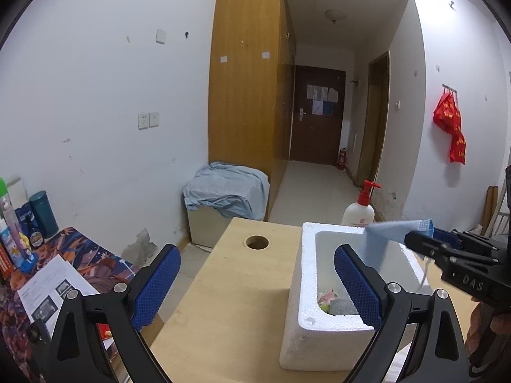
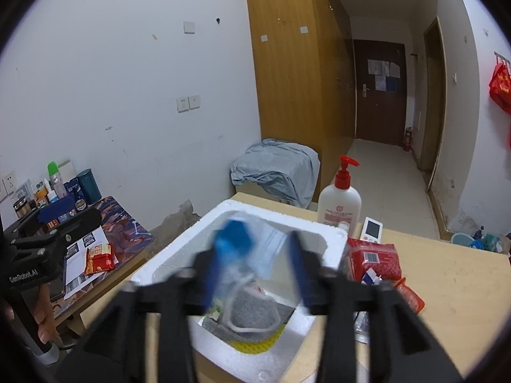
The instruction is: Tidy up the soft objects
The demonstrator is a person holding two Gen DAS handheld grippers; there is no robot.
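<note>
1. Two grippers were in view. The left gripper (image 1: 257, 282) sat at the bottom of the left wrist frame with its blue-padded fingers (image 1: 156, 282) spread wide and nothing between them.
2. The right gripper (image 1: 424, 236) entered from the right edge of that frame, its fingers pinched on one end of a light blue face mask (image 1: 388, 234), which hung over the far right corner of the white foam box (image 1: 301, 290).
3. In the right wrist frame the right gripper (image 2: 255, 255) was blurred; the face mask (image 2: 270, 252) showed between its fingers, directly above the open foam box (image 2: 179, 252), but how tightly they stood could not be told from that view.
4. Inside the box lay a grey mask (image 2: 252, 314) with a white loop, over something yellow (image 2: 271, 340) at the near wall.
5. The foam box stood on the pale wooden table (image 1: 233, 303), near its right side; bare tabletop with a round hole (image 1: 257, 242) stretched to the left of the box up to the table's left edge.
6. Just beyond the box's far rim stood a white pump bottle (image 2: 340, 202) with a red top.
7. At the right of the right wrist frame, red packets (image 2: 375, 260) lay touching the box's right wall, with a small white device (image 2: 372, 229) behind them.
8. At lower left a second table with a patterned cover (image 1: 80, 255) held papers and bottles, apart from the wooden one.
</note>
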